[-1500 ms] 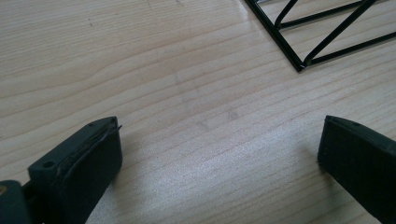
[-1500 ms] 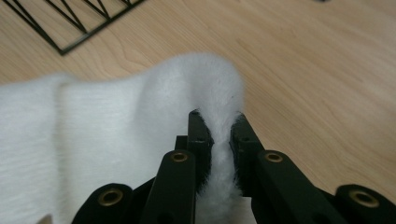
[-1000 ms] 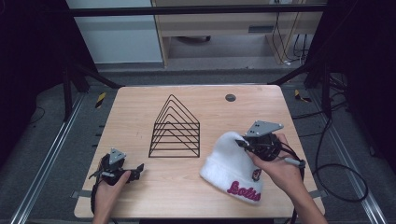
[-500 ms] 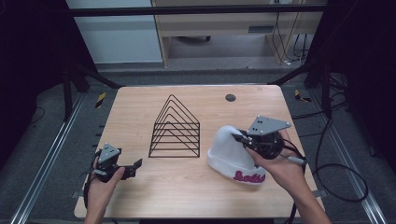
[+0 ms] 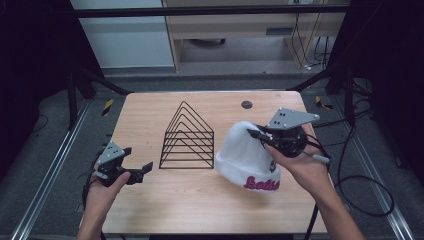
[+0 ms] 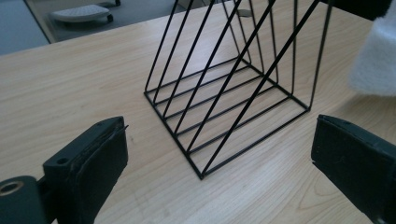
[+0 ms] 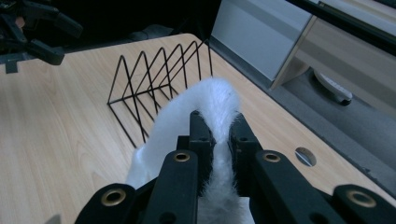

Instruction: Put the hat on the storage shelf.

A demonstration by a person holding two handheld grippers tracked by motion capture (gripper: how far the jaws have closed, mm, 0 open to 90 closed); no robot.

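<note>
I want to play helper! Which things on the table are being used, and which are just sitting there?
Being used:
- white woolly hat, pinched by the right gripper
- black wire rack, which the open left gripper faces

Just sitting there:
- small dark round spot near the table's far edge
- cables off the right side

My left hand (image 5: 102, 187) comes in from the near edge, gripping the left gripper (image 5: 141, 171) low over the table, jaws spread wide and pointing toward the middle. In the left gripper view its two black pads (image 6: 100, 161) stand far apart with nothing between them. My right hand (image 5: 305, 167) holds the right gripper (image 5: 256, 135) raised and angled leftward, jaws pinched tight on a fold of the white hat (image 5: 245, 152).
</note>
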